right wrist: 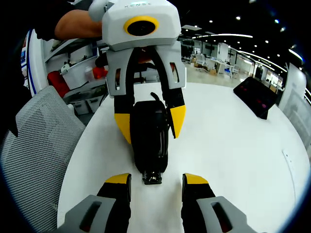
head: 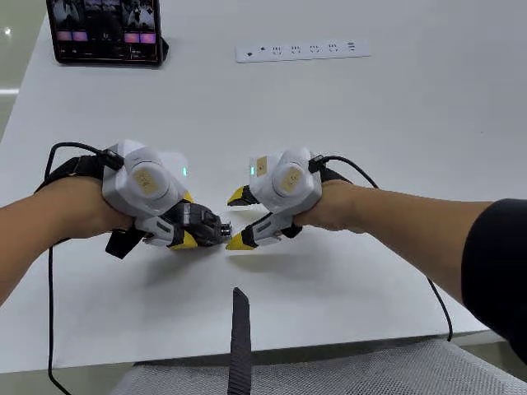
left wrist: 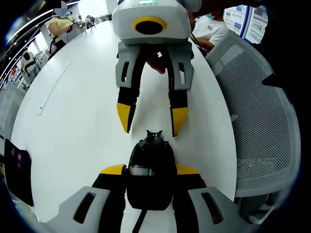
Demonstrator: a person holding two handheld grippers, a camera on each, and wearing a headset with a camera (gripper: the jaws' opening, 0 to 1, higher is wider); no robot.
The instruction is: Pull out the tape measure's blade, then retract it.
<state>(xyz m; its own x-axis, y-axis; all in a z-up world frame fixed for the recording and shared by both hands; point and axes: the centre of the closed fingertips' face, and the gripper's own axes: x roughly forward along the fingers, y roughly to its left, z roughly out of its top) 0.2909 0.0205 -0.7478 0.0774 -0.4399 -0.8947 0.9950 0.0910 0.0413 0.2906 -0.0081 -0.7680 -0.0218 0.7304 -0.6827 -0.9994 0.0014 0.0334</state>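
A black tape measure (head: pixel 200 225) sits just above the white table (head: pixel 346 123), and my left gripper (head: pixel 192 220) is shut on its body. In the left gripper view its case (left wrist: pixel 149 172) is clamped between my yellow-tipped jaws, with the blade hook (left wrist: pixel 154 134) pointing forward. My right gripper (head: pixel 237 219) faces it from the right, open, its yellow fingertips (head: pixel 240 242) just short of the case. In the right gripper view the blade's end (right wrist: pixel 152 177) lies between the open tips of my right gripper (right wrist: pixel 156 179), without touching either one. The blade is inside the case.
A white power strip (head: pixel 301 50) lies at the far middle of the table and a dark screen (head: pixel 105 31) stands at the far left. A black strap (head: pixel 240 337) hangs over the near table edge, above a grey mesh chair (head: pixel 346 370). Cables trail from both grippers.
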